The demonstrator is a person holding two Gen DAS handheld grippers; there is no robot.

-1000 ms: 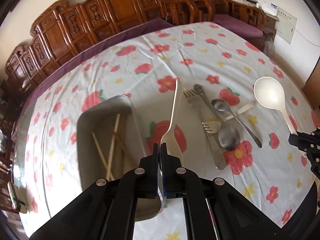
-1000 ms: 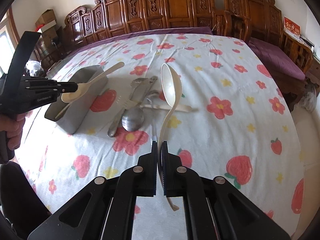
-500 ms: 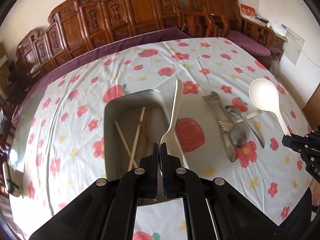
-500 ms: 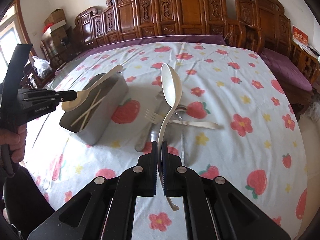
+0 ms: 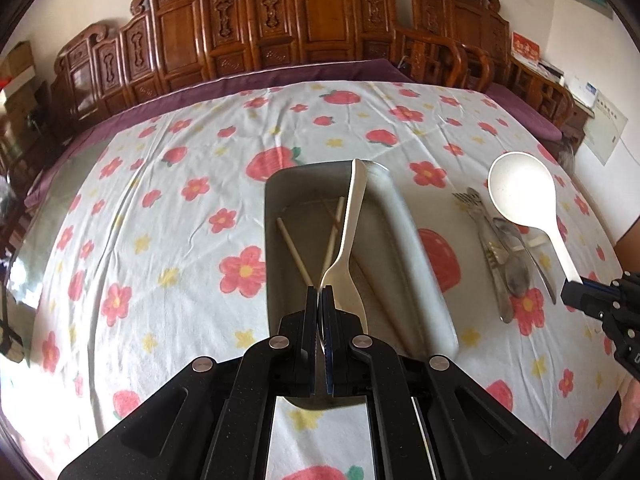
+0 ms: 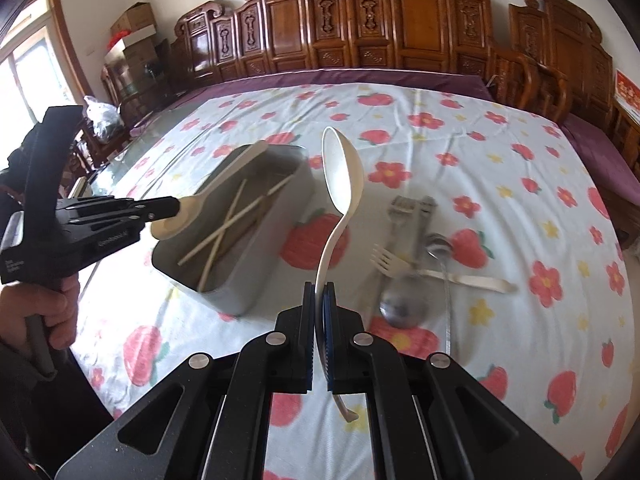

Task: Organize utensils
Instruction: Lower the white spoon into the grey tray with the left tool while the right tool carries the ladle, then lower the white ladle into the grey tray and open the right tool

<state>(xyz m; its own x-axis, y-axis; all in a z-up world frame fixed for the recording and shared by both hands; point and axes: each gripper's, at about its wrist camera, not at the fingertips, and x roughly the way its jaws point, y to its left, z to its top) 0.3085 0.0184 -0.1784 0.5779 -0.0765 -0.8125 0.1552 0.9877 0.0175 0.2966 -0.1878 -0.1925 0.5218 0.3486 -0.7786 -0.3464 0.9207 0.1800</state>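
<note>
My left gripper (image 5: 319,289) is shut on the bowl end of a cream spoon (image 5: 349,236), held over a grey metal tray (image 5: 404,216) with wooden chopsticks (image 5: 294,250) inside. In the right wrist view the left gripper (image 6: 176,206) holds that spoon (image 6: 224,184) over the tray (image 6: 276,220). My right gripper (image 6: 319,286) is shut on the handle of a cream ladle (image 6: 340,184), held in the air right of the tray; the ladle also shows in the left wrist view (image 5: 524,196).
Metal forks and spoons (image 6: 416,248) and a cream fork (image 6: 432,274) lie in a pile on the flowered tablecloth (image 6: 500,184) right of the tray. Carved wooden chairs (image 6: 400,28) stand along the table's far side.
My left gripper has moved left with the cream spoon, from beside the tray to directly over it. My right gripper has followed with the ladle, nearer the tray.
</note>
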